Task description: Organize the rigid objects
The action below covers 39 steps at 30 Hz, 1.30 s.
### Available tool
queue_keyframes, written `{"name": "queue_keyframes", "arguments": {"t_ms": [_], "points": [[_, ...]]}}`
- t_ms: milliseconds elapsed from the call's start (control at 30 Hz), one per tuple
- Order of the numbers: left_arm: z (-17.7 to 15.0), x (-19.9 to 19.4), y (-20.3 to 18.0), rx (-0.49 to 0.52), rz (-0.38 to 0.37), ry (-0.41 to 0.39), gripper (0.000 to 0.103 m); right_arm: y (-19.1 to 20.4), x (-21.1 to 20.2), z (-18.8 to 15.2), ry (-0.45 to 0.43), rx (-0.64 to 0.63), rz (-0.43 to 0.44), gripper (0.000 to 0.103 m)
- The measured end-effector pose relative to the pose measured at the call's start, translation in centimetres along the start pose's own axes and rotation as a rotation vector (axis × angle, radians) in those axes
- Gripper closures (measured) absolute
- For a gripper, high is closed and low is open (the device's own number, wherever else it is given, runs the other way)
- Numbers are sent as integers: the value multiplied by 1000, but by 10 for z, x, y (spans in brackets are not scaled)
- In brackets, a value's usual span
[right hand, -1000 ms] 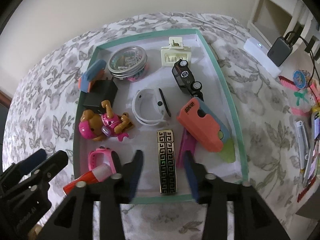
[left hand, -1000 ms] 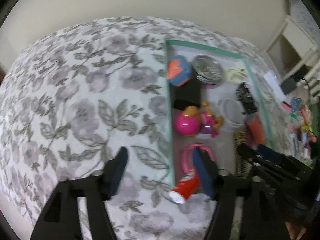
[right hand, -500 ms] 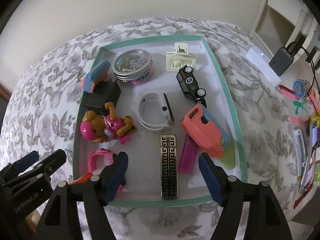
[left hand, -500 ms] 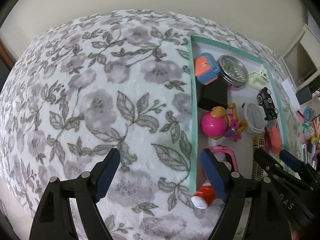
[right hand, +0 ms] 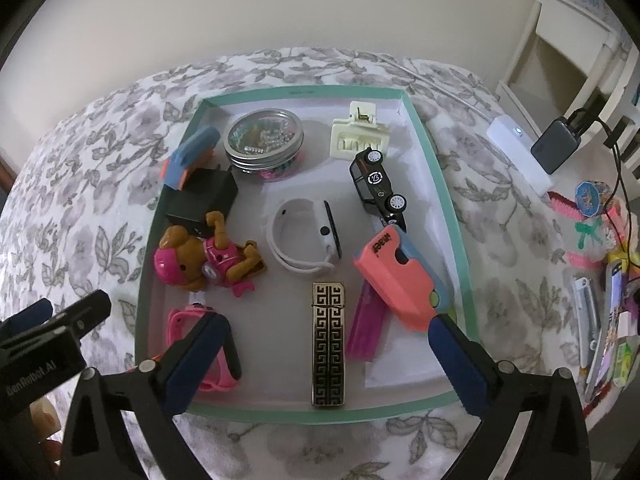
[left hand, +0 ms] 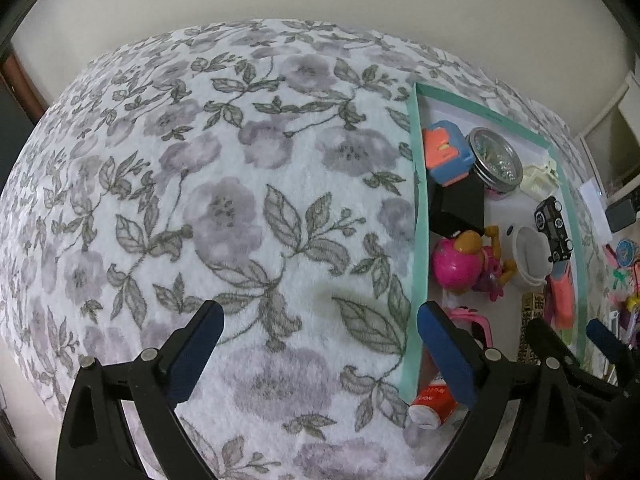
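Right gripper [right hand: 326, 354]: we find its blue-padded jaws spread wide and opening further above the near end of the teal-rimmed tray [right hand: 448, 204], pinching nothing. Between the jaws, on the tray floor, lies the black-and-gold patterned bar [right hand: 328, 344], untouched.

Left gripper [left hand: 318, 354]: jaws likewise spread and opening, empty, poised over the floral blanket [left hand: 200, 200] just outside the tray's left wall; its right finger [left hand: 444, 354] overlaps the tray edge in view.

Tray contents, as we count them from the right wrist view:
- pink watch [right hand: 188, 320], near left corner, partly behind the right gripper's left finger;
- red tube with a white cap [left hand: 430, 404], by the same corner, seen from the left wrist view;
- dog figure in a pink helmet [right hand: 200, 260], left side;
- black block [right hand: 204, 198], beyond the dog figure;
- orange-and-blue piece [right hand: 192, 156], far left corner;
- round tin with a clear lid [right hand: 262, 142], far end;
- cream hair claw [right hand: 360, 138], far right;
- black toy car [right hand: 378, 182], right side;
- white wristband [right hand: 304, 236], centre;
- coral-and-blue case [right hand: 400, 276], right, lying over a magenta strip [right hand: 366, 332].

Outside the tray, on the right: white adapter [right hand: 516, 148], grey charger [right hand: 556, 146], and assorted small items we cannot identify.
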State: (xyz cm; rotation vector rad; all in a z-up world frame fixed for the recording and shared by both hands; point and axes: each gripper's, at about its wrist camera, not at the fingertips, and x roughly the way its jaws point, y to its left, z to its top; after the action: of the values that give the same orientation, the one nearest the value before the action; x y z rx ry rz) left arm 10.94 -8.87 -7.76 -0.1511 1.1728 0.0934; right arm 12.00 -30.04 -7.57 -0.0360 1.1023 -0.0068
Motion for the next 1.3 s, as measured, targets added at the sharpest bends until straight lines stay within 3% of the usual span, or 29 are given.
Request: {"name": "queue_keyframes", "arguments": {"t_ms": [300, 500, 667, 933, 1300], "points": [[2, -3, 1, 15, -14, -3, 5, 6, -1, -1, -6, -26, 1, 0], [1, -15, 0, 7, 38, -50, 5, 7, -5, -2, -12, -26, 9, 0], [2, -22, -2, 31, 1, -73, 5, 12, -14, -2, -29, -31, 12, 0], [-4, -31, 2, 37, 75, -80, 5, 19, -28, -4, -57, -37, 7, 0], [-16, -64, 14, 56, 53, -115, 5, 28, -57, -14, -93, -47, 3, 0]]}}
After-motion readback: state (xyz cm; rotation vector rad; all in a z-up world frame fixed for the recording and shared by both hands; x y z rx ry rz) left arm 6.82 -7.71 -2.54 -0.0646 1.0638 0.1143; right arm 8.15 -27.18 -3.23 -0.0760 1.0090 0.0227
